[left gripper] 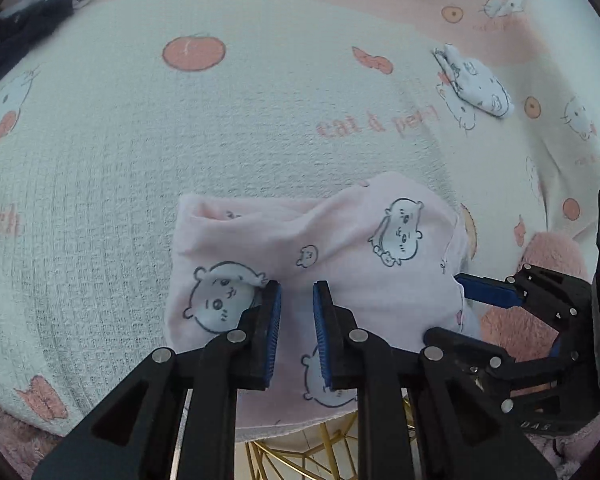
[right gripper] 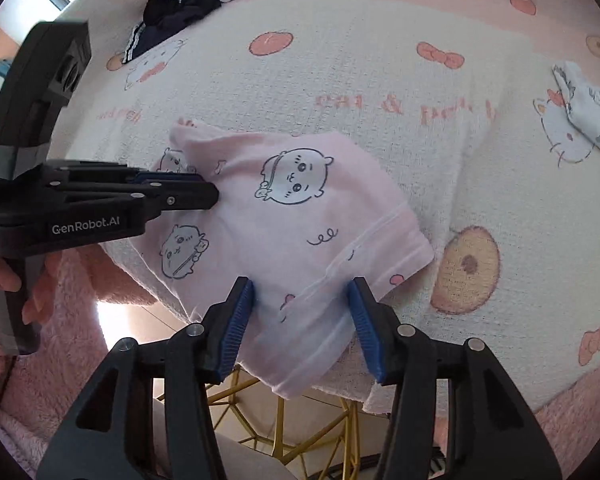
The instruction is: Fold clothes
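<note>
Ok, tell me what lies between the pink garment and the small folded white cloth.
Nothing: between the pink garment and the folded white cloth only bare printed blanket shows, with pink lettering on it, clearest in the left wrist view.

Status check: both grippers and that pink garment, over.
Left gripper and right gripper: jaws open over the pink garment, nothing gripped. Garment partly folded. Nothing in the way.

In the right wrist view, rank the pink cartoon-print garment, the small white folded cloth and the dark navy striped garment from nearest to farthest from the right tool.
1. Pink cartoon-print garment: directly under the right tool, at the blanket's near edge.
2. Small white folded cloth: off to the right, mid-blanket.
3. Dark navy striped garment: farthest, at the upper left.
</note>
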A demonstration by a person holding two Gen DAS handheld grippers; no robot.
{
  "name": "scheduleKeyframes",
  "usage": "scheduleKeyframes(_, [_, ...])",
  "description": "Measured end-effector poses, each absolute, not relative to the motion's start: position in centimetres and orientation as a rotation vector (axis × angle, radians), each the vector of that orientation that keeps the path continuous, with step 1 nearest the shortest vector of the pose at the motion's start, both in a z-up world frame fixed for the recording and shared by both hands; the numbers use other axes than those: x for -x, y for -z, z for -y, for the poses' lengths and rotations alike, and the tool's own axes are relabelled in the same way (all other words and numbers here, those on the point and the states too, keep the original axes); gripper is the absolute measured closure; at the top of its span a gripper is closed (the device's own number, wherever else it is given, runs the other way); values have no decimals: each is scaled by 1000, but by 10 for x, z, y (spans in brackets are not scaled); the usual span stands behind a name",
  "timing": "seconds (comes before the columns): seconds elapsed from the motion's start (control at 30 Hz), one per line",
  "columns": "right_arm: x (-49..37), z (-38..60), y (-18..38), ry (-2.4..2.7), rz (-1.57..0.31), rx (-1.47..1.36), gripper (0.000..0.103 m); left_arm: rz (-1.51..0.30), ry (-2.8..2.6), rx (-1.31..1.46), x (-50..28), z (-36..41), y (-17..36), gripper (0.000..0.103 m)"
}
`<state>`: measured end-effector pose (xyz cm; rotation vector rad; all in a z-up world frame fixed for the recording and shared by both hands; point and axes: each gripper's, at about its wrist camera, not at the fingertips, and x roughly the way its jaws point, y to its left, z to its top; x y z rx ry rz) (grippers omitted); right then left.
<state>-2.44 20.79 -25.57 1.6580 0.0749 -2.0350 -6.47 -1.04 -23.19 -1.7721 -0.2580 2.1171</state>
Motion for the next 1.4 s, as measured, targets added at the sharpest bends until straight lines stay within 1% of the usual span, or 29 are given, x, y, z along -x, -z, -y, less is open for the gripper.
scheduleKeyframes(0.03, [27,-216,258,2027,-26,-1677,52,291,-2119,1788,63,19,234,90])
scheduleKeyframes(0.07, [30,-222,261,2015,15,-1700,47,317,-2121,1808,62,26,236,93])
scheduleKeyframes(0.1, [32,-228,264,2000,54,-1721,45,350,-2122,1826,61,33,239,95])
scheduleKeyframes(0.17, [34,-239,268,1969,132,-1749,41,418,-2127,1831,58,48,239,95])
scheduleKeyframes(0.27, [32,-250,265,1981,202,-1746,41,416,-2188,1842,53,62,235,95])
scheduleKeyframes(0.33, [31,-257,261,1998,240,-1736,41,454,-2209,1829,50,71,231,92])
scheduleKeyframes(0.37, [30,-259,261,2002,258,-1735,38,496,-2199,1822,49,77,231,89])
scheduleKeyframes(0.4, [31,-258,263,2000,272,-1741,37,522,-2196,1818,48,83,232,79])
scheduleKeyframes(0.43, [32,-257,265,1993,287,-1750,36,543,-2197,1815,47,87,232,58])
scheduleKeyframes(0.47, [32,-257,268,1977,303,-1761,35,554,-2205,1817,46,90,233,49])
scheduleKeyframes(0.5, [33,-256,271,1964,318,-1769,35,565,-2210,1820,45,92,234,45])
scheduleKeyframes(0.63, [32,-243,279,1909,335,-1775,35,597,-2162,1828,42,93,243,45])
scheduleKeyframes(0.7, [32,-234,285,1887,324,-1782,33,595,-2151,1830,42,92,246,45])
scheduleKeyframes(0.77, [33,-233,288,1891,346,-1778,28,613,-2144,1818,43,90,245,45])
scheduleKeyframes(0.83, [33,-231,289,1893,356,-1771,27,626,-2124,1809,43,88,245,45])
scheduleKeyframes(0.87, [33,-231,288,1893,348,-1761,34,624,-2110,1805,43,86,245,45])
scheduleKeyframes(0.9, [32,-230,286,1891,347,-1746,43,605,-2107,1810,42,82,245,52])
scheduleKeyframes(0.93, [31,-230,284,1892,352,-1737,49,579,-2109,1818,42,78,245,67])
scheduleKeyframes(0.97, [30,-231,283,1895,356,-1730,53,549,-2123,1830,41,76,245,74])
scheduleKeyframes(1.0, [29,-232,282,1898,359,-1728,53,544,-2132,1834,41,75,246,77])
scheduleKeyframes(1.07, [30,-233,284,1898,373,-1732,52,591,-2127,1830,42,77,248,78])
scheduleKeyframes(1.1, [31,-233,285,1896,380,-1737,49,622,-2121,1829,42,80,249,78])
scheduleKeyframes(1.13, [31,-231,287,1892,383,-1743,43,658,-2113,1828,42,82,251,77])
scheduleKeyframes(1.17, [32,-229,287,1893,367,-1744,42,683,-2103,1828,43,85,253,76])
scheduleKeyframes(1.2, [31,-225,285,1904,332,-1741,44,680,-2094,1826,43,84,253,73])
scheduleKeyframes(1.23, [30,-222,282,1915,294,-1733,48,667,-2085,1824,43,83,252,70])
scheduleKeyframes(1.27, [29,-221,280,1926,275,-1727,53,641,-2085,1829,44,80,251,70])
scheduleKeyframes(1.3, [29,-222,279,1933,278,-1726,54,621,-2095,1836,45,77,249,70])
scheduleKeyframes(1.4, [30,-232,273,1942,336,-1735,63,572,-2136,1827,42,68,239,85])
